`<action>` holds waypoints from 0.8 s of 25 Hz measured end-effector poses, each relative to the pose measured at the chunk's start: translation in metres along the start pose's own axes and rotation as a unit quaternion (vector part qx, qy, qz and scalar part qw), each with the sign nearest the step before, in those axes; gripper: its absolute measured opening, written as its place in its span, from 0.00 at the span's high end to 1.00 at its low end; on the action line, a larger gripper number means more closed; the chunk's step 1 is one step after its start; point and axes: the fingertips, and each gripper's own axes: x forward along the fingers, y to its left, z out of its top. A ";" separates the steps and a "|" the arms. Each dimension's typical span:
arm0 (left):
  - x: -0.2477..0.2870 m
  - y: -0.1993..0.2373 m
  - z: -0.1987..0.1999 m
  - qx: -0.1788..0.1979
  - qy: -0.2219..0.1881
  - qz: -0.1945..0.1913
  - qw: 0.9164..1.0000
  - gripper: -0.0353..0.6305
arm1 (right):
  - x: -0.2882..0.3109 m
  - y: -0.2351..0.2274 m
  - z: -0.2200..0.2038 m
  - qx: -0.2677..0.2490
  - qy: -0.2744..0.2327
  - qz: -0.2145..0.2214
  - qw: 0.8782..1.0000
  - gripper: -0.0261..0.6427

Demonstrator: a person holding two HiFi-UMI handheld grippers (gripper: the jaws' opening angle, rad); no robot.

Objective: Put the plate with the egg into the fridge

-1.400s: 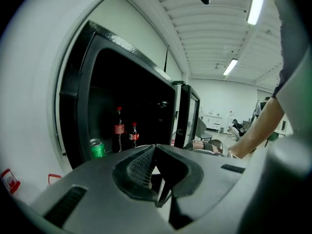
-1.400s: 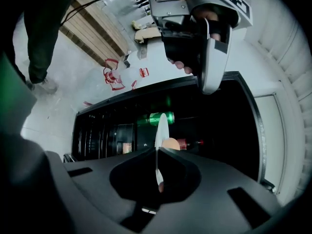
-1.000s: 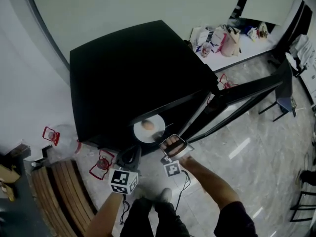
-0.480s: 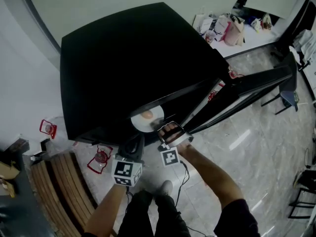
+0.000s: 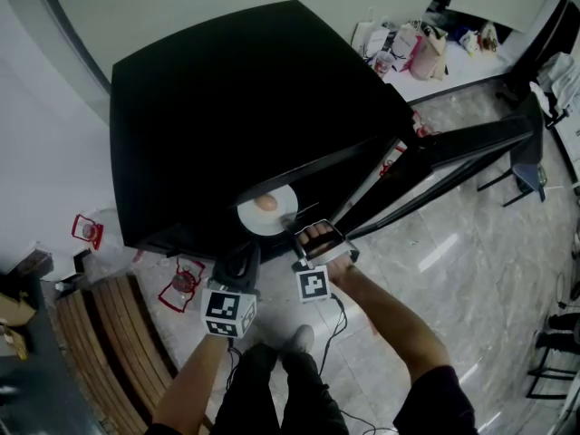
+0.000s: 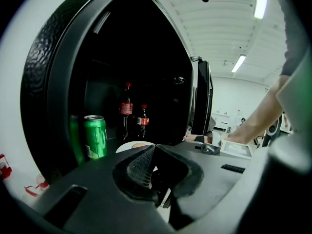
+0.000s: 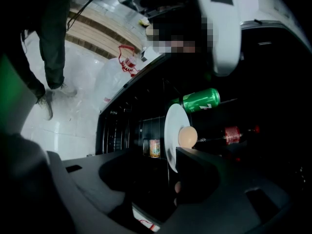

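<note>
Since a second ago, when it was clamped tight, the right gripper (image 7: 170, 179) has let go; its jaws are opening, with the plate (image 5: 265, 212) rim loose between them. Plate and egg (image 5: 265, 203) sit on the near edge of the fridge (image 5: 245, 107) shelf, so drop-off looks done. Left gripper (image 6: 148, 167) is clenched, empty.

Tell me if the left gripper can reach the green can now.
Probably yes. The fridge door is open, the can stands near the shelf's front, and nothing lies between it and the left gripper; the plate sits beside it. The shut jaws must open first.
</note>
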 end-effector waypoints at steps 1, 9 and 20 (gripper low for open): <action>-0.002 -0.001 0.001 -0.002 0.002 0.000 1.000 0.93 | -0.008 -0.003 -0.002 0.004 0.002 -0.015 1.000 0.66; -0.035 -0.042 0.056 0.007 -0.006 -0.021 1.000 0.93 | -0.120 -0.052 0.001 0.251 -0.049 -0.122 0.959 0.67; -0.097 -0.104 0.175 0.037 -0.069 -0.053 0.996 0.93 | -0.271 -0.144 0.008 0.588 -0.207 -0.182 0.761 0.81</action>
